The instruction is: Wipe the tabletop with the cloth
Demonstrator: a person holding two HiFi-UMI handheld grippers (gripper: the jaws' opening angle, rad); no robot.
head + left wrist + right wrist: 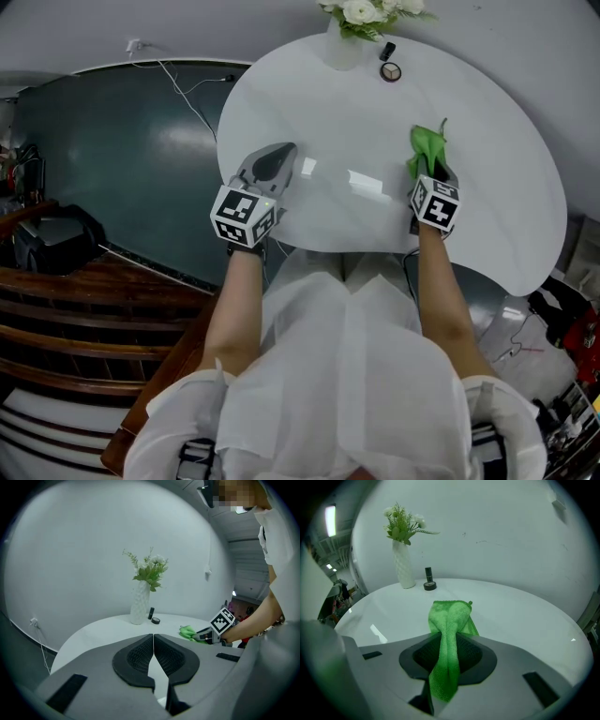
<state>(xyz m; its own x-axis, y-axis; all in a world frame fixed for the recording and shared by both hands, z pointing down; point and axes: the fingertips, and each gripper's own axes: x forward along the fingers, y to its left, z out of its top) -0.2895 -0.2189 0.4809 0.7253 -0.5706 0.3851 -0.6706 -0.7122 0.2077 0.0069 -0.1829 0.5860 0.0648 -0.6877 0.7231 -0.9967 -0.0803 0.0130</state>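
A green cloth (449, 634) is pinched between the jaws of my right gripper (451, 637), its free end lying on the white round tabletop (525, 616). In the head view the green cloth (427, 146) sticks out ahead of the right gripper (432, 178) on the table's right half. My left gripper (272, 164) hovers at the table's near left edge, jaws together and empty; in the left gripper view its jaws (153, 641) meet along a thin seam. That view also shows the right gripper (206, 634) with the cloth (187, 631).
A white vase of flowers (349, 33) stands at the table's far edge, with a small dark tube (387, 51) and a round tape roll (391, 71) beside it. A dark green floor (112, 159) lies to the left, wooden steps (66, 319) at lower left.
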